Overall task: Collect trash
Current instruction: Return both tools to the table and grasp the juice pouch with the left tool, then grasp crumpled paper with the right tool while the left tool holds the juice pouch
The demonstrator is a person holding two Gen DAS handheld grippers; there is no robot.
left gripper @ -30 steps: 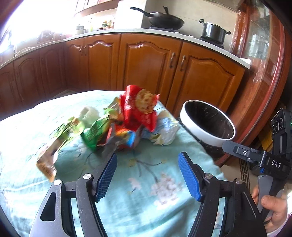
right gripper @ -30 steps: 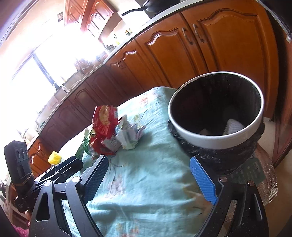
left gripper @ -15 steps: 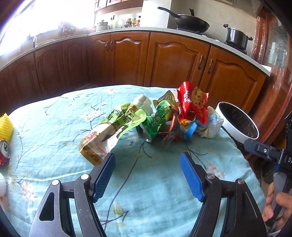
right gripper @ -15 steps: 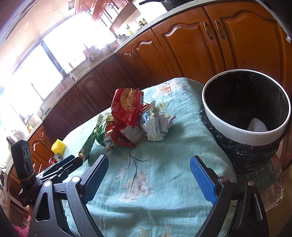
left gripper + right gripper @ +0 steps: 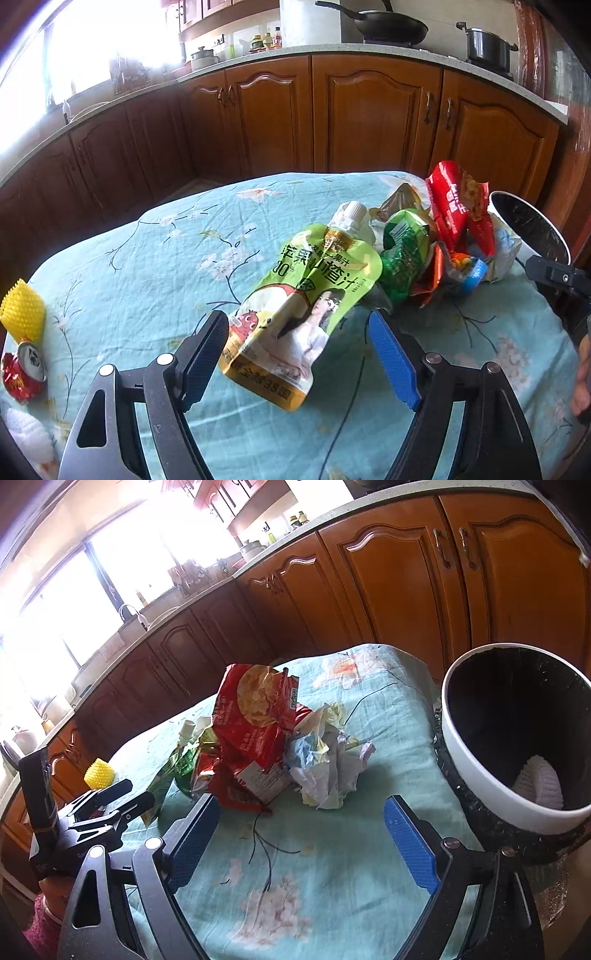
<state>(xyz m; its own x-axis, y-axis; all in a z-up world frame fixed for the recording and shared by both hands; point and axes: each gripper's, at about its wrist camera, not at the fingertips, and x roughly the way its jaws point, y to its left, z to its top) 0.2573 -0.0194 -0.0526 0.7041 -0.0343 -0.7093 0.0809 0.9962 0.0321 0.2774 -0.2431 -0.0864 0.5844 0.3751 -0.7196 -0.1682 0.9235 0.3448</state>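
Kitchen table (image 5: 155, 258) under a floral cloth: left gripper (image 5: 299, 354), jaws wide, straddles the green pouch (image 5: 306, 306) beside the wrapper heap (image 5: 443, 236); closing squarely across its flat lower body should hold, while right gripper (image 5: 295, 838) hangs wide near the bin (image 5: 480, 775).

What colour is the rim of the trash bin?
White, around a black liner; the trash bin shows best in the right wrist view.

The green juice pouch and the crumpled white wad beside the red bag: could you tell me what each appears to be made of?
The green juice pouch looks like glossy printed plastic laminate: it shines, creases softly and carries a white screw spout. The crumpled white wad looks like matte paper, perhaps thin wrapper, with sharp dull folds and faint colour print. The red bag beside it appears to be shiny plastic film.
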